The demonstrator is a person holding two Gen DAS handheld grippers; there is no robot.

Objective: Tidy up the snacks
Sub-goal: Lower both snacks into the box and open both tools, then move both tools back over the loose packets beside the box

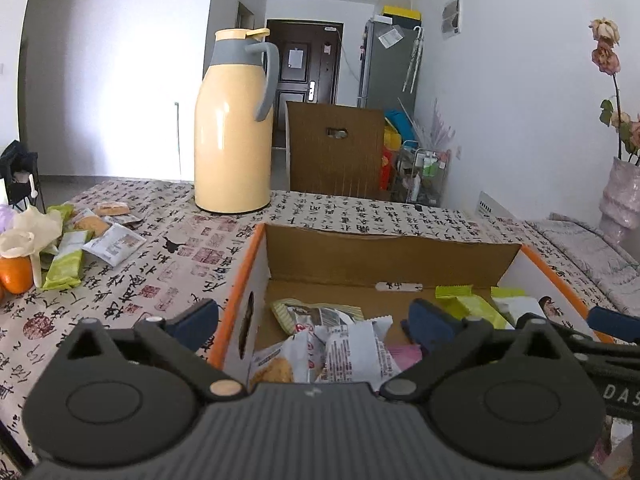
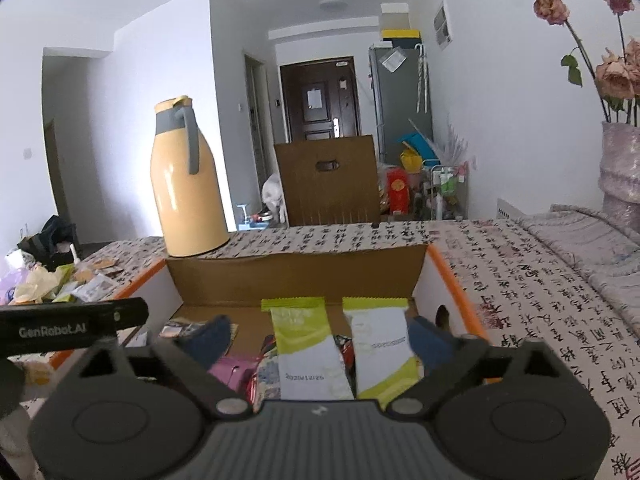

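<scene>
cardboard box (image 1: pixel 248 272), open-topped, orange-edged, white outside, brown inside, standing on the calligraphy-print tablecloth (image 1: pixel 168 248). contents, left wrist view: white-wrapped snacks (image 1: pixel 352 352) heaped at the near left, a pale green printed packet (image 1: pixel 316 312) behind them, a pink packet (image 1: pixel 404 354), lime-green packets (image 1: pixel 468 300) at the right. contents, right wrist view: two lime-green and white packets (image 2: pixel 304 348) side by side, the right one (image 2: pixel 380 352) just beside it, lying over darker wrappers.

left gripper (image 1: pixel 316 320): jaws spread wide over the box, nothing between them.
right gripper (image 2: pixel 320 336): jaws spread wide, the two green packets lying loose in the gap below, pads not pressing them.

loose snacks (image 1: pixel 92 232), still outside the box, at the table's far left beside an orange (image 1: pixel 18 274).

yellow thermos jug (image 1: pixel 232 132), lid on, upright behind the box.

vase of dried roses (image 2: pixel 620 160), at the right wall.
</scene>
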